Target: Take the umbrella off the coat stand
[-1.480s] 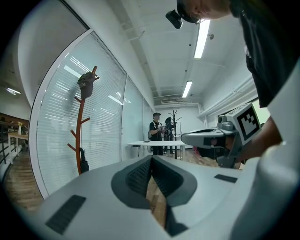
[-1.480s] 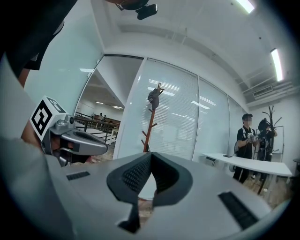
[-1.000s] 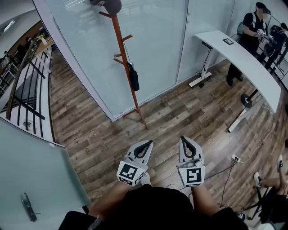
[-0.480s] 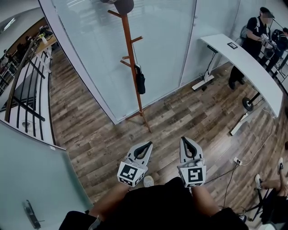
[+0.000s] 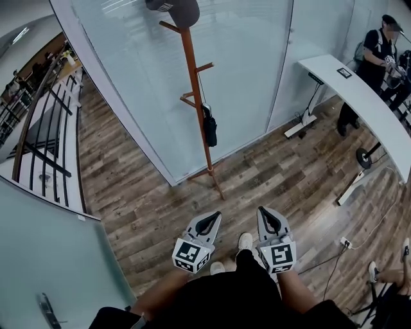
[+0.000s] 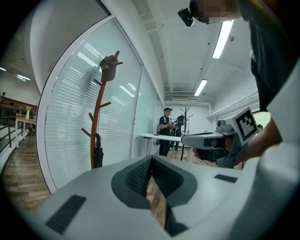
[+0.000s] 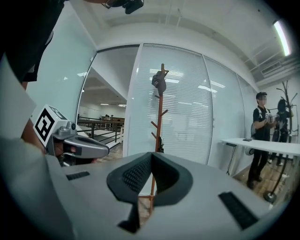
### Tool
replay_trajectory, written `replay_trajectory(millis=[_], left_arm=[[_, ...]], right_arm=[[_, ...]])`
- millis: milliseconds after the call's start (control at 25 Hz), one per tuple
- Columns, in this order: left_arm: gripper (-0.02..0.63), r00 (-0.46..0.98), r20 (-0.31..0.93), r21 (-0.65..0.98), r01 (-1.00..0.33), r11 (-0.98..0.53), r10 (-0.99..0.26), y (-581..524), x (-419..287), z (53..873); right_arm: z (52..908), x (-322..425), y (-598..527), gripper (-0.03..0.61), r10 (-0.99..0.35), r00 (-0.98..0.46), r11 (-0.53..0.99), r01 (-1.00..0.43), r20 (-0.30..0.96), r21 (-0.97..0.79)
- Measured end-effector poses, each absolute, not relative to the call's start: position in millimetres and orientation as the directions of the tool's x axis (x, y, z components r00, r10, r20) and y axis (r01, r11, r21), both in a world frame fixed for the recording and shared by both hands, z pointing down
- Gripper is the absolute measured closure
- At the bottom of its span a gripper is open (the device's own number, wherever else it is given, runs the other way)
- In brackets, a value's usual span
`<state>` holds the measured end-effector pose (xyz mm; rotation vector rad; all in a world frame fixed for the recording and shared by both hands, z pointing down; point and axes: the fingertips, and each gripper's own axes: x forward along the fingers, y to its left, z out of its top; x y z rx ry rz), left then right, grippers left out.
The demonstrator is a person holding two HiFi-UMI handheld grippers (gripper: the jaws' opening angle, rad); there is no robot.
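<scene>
Folded dark umbrella [image 5: 210, 128] hangs on the coat stand [image 5: 194, 77], with both grippers well short of it.

The umbrella hangs closed from a short peg about midway up the brown wooden stand, on its right side and just beside the pole. The stand rises from the far part of the wood floor [image 5: 160, 205], close against a frosted glass wall [image 5: 257, 58]. A dark thing, probably a cap [image 5: 174, 9], sits on its top. Nearer the person, the left gripper [image 5: 216, 214] and right gripper [image 5: 262, 210] point toward the stand side by side, each with its jaws together and nothing between them. At far right a person [image 5: 374, 54] stands by a white desk [image 5: 366, 103].
</scene>
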<state>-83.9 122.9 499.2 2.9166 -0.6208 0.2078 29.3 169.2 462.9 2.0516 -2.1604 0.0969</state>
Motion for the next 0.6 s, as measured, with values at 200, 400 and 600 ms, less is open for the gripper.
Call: replay_trajectory(millis=[200, 400, 600], left_arm=[[0.601, 0.877, 0.209, 0.078, -0.456, -0.887, -0.433, 89.0, -68.0, 509.5], [0.601, 0.848, 0.233, 0.073, -0.504, -0.861, -0.477, 57.4, -49.3, 516.5], [0.601, 0.814, 0.257, 0.106, -0.56, -0.822, -0.521, 34.1, -31.9, 520.6]], right_arm=[[474.0, 55.1, 128.1, 0.572, -0.984, -0.075, 0.082, -0.996, 0.162, 0.037], [486.0, 75.0, 90.1, 0.572, -0.975, -0.129, 0.134, -0.991, 0.183, 0.014], [500.8, 95.0, 59.8, 0.572, -0.964, -0.18, 0.18, -0.984, 0.196, -0.017]])
